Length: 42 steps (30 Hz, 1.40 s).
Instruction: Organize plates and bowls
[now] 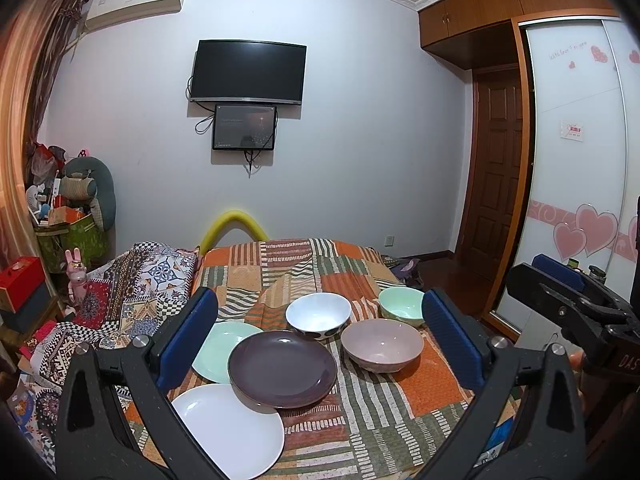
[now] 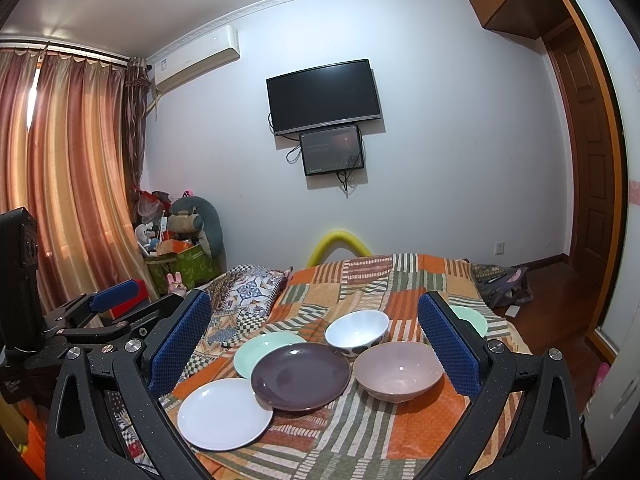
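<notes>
Bedroom w/ pale walls. The dishes sat on a bed under a patchwork bedspread (image 1: 360,412) of orange, green & striped squares, a bit rumpled toward the far end. Three plates lay at the near left: white plate (image 1: 228,430) nearest, purple plate (image 1: 282,368) in the middle w/ its rim overlapping both the white one & the green plate (image 1: 218,344) behind it. Three bowls stood upright to the right: white bowl (image 1: 318,315) w/ dark spots at its base, pink bowl (image 1: 382,345) just beside the purple plate, green bowl (image 1: 401,305) farthest back.

Left tool (image 1: 320,340) hovered over the near edge of the bed, blue pads spread wide, nothing between them. Right tool (image 2: 316,344) likewise gaped wide & empty, beside the left one.

Room: black TV (image 1: 249,72) on the far wall w/ a small screen (image 1: 244,127) under it, AC unit (image 1: 136,0) high at left, striped curtains (image 2: 68,168) on the window side, boxes & stuffed toys piled in the corner, wooden door (image 1: 498,168) & a wardrobe w/ pink hearts on the right. A yellow foam tube (image 1: 234,226) arched behind the bed.
</notes>
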Each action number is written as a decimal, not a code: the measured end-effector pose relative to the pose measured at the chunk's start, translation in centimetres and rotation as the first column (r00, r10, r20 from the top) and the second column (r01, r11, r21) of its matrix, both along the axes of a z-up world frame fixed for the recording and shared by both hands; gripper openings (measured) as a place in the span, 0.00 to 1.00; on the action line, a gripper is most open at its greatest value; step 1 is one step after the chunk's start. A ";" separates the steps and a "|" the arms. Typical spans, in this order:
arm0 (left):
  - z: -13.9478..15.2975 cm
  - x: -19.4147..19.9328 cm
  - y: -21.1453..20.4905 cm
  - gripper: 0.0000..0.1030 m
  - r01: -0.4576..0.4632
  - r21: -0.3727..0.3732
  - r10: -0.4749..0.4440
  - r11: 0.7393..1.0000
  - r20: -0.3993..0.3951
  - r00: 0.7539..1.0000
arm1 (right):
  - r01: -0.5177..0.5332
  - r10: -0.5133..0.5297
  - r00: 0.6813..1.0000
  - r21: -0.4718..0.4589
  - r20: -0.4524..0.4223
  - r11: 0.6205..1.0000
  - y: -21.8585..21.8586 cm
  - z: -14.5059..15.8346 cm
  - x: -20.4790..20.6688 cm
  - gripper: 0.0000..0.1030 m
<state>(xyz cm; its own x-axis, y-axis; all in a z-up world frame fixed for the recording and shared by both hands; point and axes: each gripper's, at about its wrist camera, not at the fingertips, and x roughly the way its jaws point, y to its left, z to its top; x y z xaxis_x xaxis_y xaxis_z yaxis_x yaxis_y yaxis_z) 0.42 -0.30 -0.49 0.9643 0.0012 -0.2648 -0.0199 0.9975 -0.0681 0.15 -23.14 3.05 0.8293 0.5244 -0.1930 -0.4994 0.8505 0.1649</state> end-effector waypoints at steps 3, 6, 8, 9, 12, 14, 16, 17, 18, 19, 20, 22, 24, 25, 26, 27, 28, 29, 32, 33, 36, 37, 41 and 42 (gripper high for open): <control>0.0 0.1 0.0 1.00 0.000 -0.003 0.000 1.000 -0.003 1.000 | 0.000 0.000 1.000 -0.001 0.000 1.000 0.0 -0.2 -0.1 1.00; -0.1 0.0 0.0 1.00 -0.001 -0.003 0.001 1.000 -0.004 1.000 | 0.000 0.000 1.000 -0.001 0.000 1.000 0.0 -0.2 -0.1 1.00; -0.1 0.0 0.0 1.00 -0.001 -0.004 0.001 1.000 -0.004 1.000 | 0.000 0.000 1.000 -0.002 0.000 1.000 0.0 -0.2 -0.1 1.00; -0.1 0.1 0.0 1.00 0.000 -0.005 0.000 1.000 -0.004 1.000 | 0.000 0.000 1.000 -0.002 -0.001 1.000 0.0 -0.3 -0.1 1.00; -0.2 0.0 0.1 1.00 0.002 -0.007 -0.002 1.000 -0.006 1.000 | -0.002 0.002 1.000 -0.001 -0.002 1.000 -0.1 -0.4 -0.1 1.00; -0.3 0.1 0.1 1.00 0.000 -0.008 0.000 1.000 -0.009 1.000 | -0.001 0.001 1.000 -0.003 -0.003 1.000 0.0 -0.4 -0.1 1.00; -0.5 0.3 0.1 1.00 -0.002 -0.007 0.002 1.000 -0.015 1.000 | -0.001 0.001 1.000 -0.005 -0.006 1.000 0.0 -0.5 -0.1 1.00; -0.6 0.5 0.2 1.00 -0.004 -0.007 0.003 1.000 -0.021 1.000 | -0.001 0.001 1.000 -0.006 -0.008 1.000 0.0 -0.5 0.0 1.00; -0.8 0.7 0.3 1.00 -0.005 -0.007 0.005 1.000 -0.027 1.000 | -0.001 0.001 1.000 -0.007 -0.010 1.000 0.1 -0.5 0.0 1.00; -1.0 0.8 0.4 1.00 -0.005 -0.006 0.005 1.000 -0.033 0.999 | -0.002 0.002 1.000 -0.008 -0.015 1.000 0.1 -0.6 0.1 1.00; -1.3 1.0 0.5 1.00 -0.006 -0.006 0.006 1.000 -0.042 0.999 | -0.003 0.003 1.000 -0.011 -0.022 1.000 0.2 -0.8 0.3 1.00; -2.2 1.6 0.9 1.00 -0.008 -0.004 0.007 1.000 -0.066 0.998 | -0.005 0.005 0.999 -0.018 -0.038 1.000 0.3 -1.3 0.7 1.00; -3.4 2.5 1.4 1.00 -0.013 0.001 0.013 1.000 -0.107 0.994 | -0.005 0.003 0.998 -0.034 -0.062 0.999 0.5 -2.0 1.2 1.00; -4.0 2.9 1.7 1.00 -0.018 0.001 0.018 1.000 -0.127 0.992 | -0.006 0.002 0.997 -0.045 -0.079 0.999 0.6 -2.7 1.6 1.00; -4.9 3.6 2.2 1.00 -0.025 -0.003 0.025 1.000 -0.159 0.987 | -0.007 0.002 0.996 -0.054 -0.091 0.999 0.8 -3.1 1.9 1.00; -5.5 4.0 2.5 1.00 -0.031 -0.006 0.029 1.000 -0.178 0.984 | -0.008 0.001 0.994 -0.065 -0.105 0.998 1.0 -3.7 2.3 1.00; -6.2 4.5 2.9 1.00 -0.041 -0.012 0.038 0.999 -0.200 0.979 | -0.008 -0.001 0.993 -0.075 -0.119 0.997 1.2 -4.2 2.6 1.00; -6.9 5.0 3.4 0.98 -0.055 -0.017 0.050 0.998 -0.225 0.973 | -0.011 -0.001 0.991 -0.088 -0.137 0.996 1.4 -4.9 3.1 1.00; -9.3 6.9 5.3 0.88 -0.091 -0.027 0.079 0.995 -0.306 0.949 | -0.021 -0.002 0.982 -0.120 -0.190 0.993 2.2 -6.5 4.5 0.98; -9.9 7.4 5.8 0.84 -0.100 -0.031 0.085 0.994 -0.325 0.942 | -0.025 -0.001 0.979 -0.124 -0.205 0.992 2.3 -6.8 4.8 0.96; -12.1 9.3 7.8 0.79 -0.125 -0.056 0.094 0.991 -0.391 0.916 | -0.051 0.012 0.963 -0.139 -0.269 0.989 2.9 -8.1 6.3 0.88; -12.7 9.8 8.3 0.74 -0.134 -0.058 0.099 0.989 -0.406 0.909 | -0.058 0.014 0.957 -0.144 -0.289 0.988 3.1 -8.5 6.8 0.86; -15.0 12.3 10.5 0.66 -0.152 -0.064 0.105 0.986 -0.467 0.878 | -0.099 0.033 0.928 -0.159 -0.372 0.982 4.3 -10.4 8.6 0.74; -15.5 12.9 10.9 0.64 -0.151 -0.066 0.101 0.986 -0.478 0.873 | -0.105 0.035 0.921 -0.163 -0.387 0.981 4.6 -10.8 9.0 0.72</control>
<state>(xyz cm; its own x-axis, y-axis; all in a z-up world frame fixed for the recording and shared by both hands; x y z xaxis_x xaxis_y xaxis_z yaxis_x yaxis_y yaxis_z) 13.31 10.65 -15.98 0.7183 0.0646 -0.6927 -0.1996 0.9730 -0.1162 9.11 -18.58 -7.79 0.6367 0.5063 -0.5816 -0.4879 0.8486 0.2046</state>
